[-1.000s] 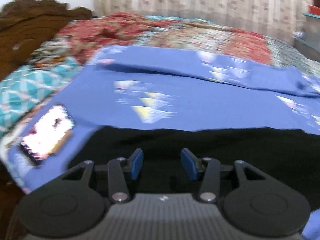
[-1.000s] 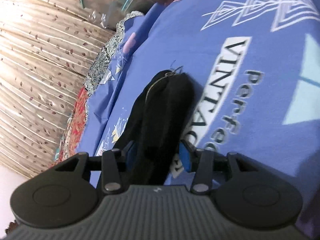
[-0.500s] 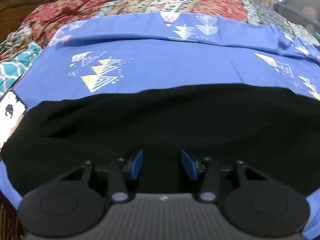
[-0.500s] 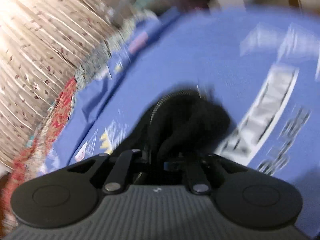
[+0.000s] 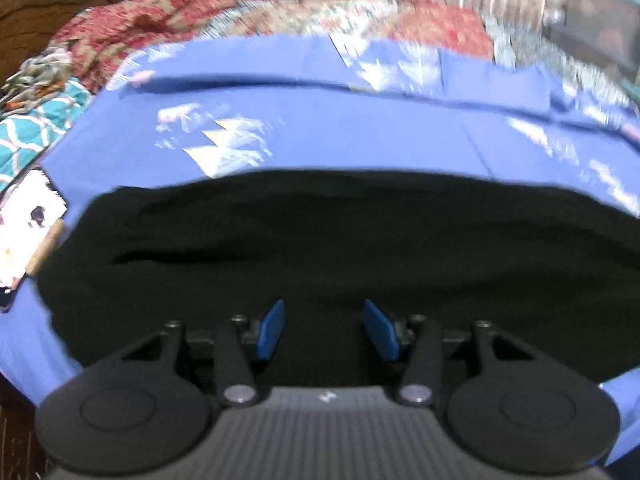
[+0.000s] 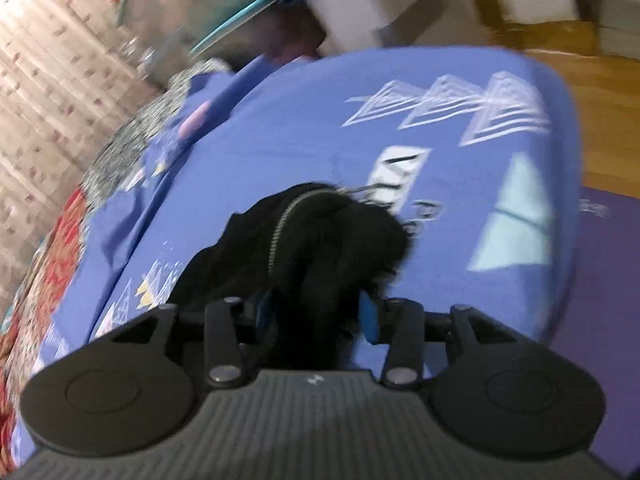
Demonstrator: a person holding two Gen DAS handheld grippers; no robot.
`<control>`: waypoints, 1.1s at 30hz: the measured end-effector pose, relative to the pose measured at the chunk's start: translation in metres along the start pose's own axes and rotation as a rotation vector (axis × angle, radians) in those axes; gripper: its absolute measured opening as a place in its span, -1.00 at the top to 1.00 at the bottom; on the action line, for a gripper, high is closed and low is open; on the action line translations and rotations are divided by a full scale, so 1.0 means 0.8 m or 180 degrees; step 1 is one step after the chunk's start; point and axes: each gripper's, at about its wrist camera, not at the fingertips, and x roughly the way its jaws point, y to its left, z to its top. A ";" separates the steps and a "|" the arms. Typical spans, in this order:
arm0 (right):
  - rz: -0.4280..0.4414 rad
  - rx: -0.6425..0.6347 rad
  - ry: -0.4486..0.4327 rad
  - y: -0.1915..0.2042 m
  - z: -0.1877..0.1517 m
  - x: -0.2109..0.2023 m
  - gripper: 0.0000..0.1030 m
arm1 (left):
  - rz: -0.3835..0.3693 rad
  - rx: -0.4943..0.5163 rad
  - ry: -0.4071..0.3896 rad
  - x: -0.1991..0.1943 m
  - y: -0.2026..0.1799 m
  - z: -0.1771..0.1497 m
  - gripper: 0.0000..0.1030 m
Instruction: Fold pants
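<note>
The black pants [image 5: 320, 240] lie spread across a blue printed bedsheet [image 5: 320, 128] in the left wrist view. My left gripper [image 5: 323, 330] hovers over their near edge, jaws apart, with nothing between the blue pads. In the right wrist view, my right gripper [image 6: 318, 316] is closed around a bunched end of the black pants [image 6: 320, 232], where a zipper shows. The cloth fills the gap between the pads and hides them partly.
A phone with a lit screen [image 5: 24, 224] lies on the sheet left of the pants. Patterned quilts [image 5: 200, 12] and a wooden headboard [image 5: 36, 12] are beyond. The bed's corner [image 6: 560, 200] drops to a wooden floor and a purple mat [image 6: 600, 280].
The right gripper has lifted and swung with the bunched pants end, so the bed corner and floor now show. The left gripper's view has pulled back slightly; the phone is in sight again.
</note>
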 end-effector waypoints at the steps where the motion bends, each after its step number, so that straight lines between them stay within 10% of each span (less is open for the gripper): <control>1: -0.0043 -0.0025 -0.0061 0.002 -0.003 -0.010 0.09 | -0.0013 -0.0084 -0.0084 -0.014 0.017 -0.003 0.02; 7: 0.0246 -0.0949 -0.0469 0.096 -0.053 -0.069 0.12 | 0.0114 -0.0800 -0.0497 -0.073 0.133 -0.022 -0.20; 11: 0.1257 -0.1995 0.0134 0.234 -0.116 -0.071 0.12 | 0.0202 -0.1458 -0.0491 -0.070 0.216 -0.030 -0.35; 15: 0.2255 -0.2794 0.1024 0.381 -0.223 -0.063 0.08 | -0.0219 -0.2053 -0.0316 -0.045 0.261 -0.040 -0.78; 22: 0.3269 -0.4096 0.2262 0.574 -0.429 -0.017 -0.55 | -0.0544 -0.2130 -0.0080 0.008 0.260 -0.042 -0.99; 25: 0.3258 -0.4327 0.2709 0.621 -0.496 0.009 -0.66 | -0.0531 -0.2116 -0.0171 0.015 0.261 -0.039 -0.93; 30: 0.2761 -0.4208 0.3595 0.626 -0.570 0.052 -0.64 | -0.0448 -0.2003 -0.0280 0.020 0.264 -0.043 -0.20; 33: 0.3099 -0.4469 0.3271 0.598 -0.562 0.016 0.11 | -0.0481 -0.1914 -0.0401 0.013 0.263 -0.041 0.08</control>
